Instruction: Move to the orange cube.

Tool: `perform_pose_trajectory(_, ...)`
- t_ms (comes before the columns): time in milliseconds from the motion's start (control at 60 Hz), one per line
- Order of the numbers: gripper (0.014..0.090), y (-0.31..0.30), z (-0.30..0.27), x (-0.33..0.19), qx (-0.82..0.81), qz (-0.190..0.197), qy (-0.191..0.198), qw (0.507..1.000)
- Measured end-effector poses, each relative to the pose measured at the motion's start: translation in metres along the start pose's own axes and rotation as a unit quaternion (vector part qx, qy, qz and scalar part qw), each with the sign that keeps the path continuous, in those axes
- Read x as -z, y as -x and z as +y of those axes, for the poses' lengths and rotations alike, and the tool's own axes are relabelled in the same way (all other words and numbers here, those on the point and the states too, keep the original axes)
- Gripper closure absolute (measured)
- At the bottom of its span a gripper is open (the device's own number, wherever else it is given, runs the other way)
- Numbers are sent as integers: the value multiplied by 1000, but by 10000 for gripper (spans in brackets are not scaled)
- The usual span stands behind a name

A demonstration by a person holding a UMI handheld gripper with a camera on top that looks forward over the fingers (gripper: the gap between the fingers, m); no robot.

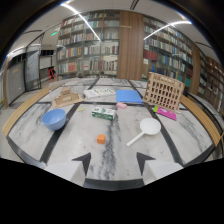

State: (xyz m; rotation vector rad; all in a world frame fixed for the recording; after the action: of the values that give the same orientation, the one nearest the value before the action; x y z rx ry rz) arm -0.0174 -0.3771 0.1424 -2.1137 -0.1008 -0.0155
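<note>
Claw (112, 162): your fingers are spread apart, gripping nothing.
Cube (101, 139): orange, on the marble table (75, 145), just ahead of your fingers, slightly toward the left one.
Ladle (146, 129): white, ahead right.
Bowl (54, 119): blue, ahead left.
Box (104, 113): green, beyond the cube.

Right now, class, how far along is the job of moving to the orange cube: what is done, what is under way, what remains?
Done: the gripper faces the orange cube, which sits on the marble table just ahead of its open fingers, slightly toward the left one. Under way: the approach, with bare table showing between cube and fingertips. Left: closing that gap. The white scoop and green box lie off the path.
</note>
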Motion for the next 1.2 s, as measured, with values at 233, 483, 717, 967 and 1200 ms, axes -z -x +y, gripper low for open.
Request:
perform_pose_trajectory(233, 185, 10, 14, 5, 11, -7, 4, 1000)
perform_pose_trajectory(483, 187, 24, 26, -23, 15, -9, 5, 1000)
perform_pose_trajectory(717, 189, 36, 24, -88, 6, -5, 11, 1000)
perform_pose_trajectory(967, 187, 46, 25, -146, -2, -4, 27, 1000)
perform_pose_trajectory(1200, 189, 45, 28, -165, 1, -1, 38, 999)
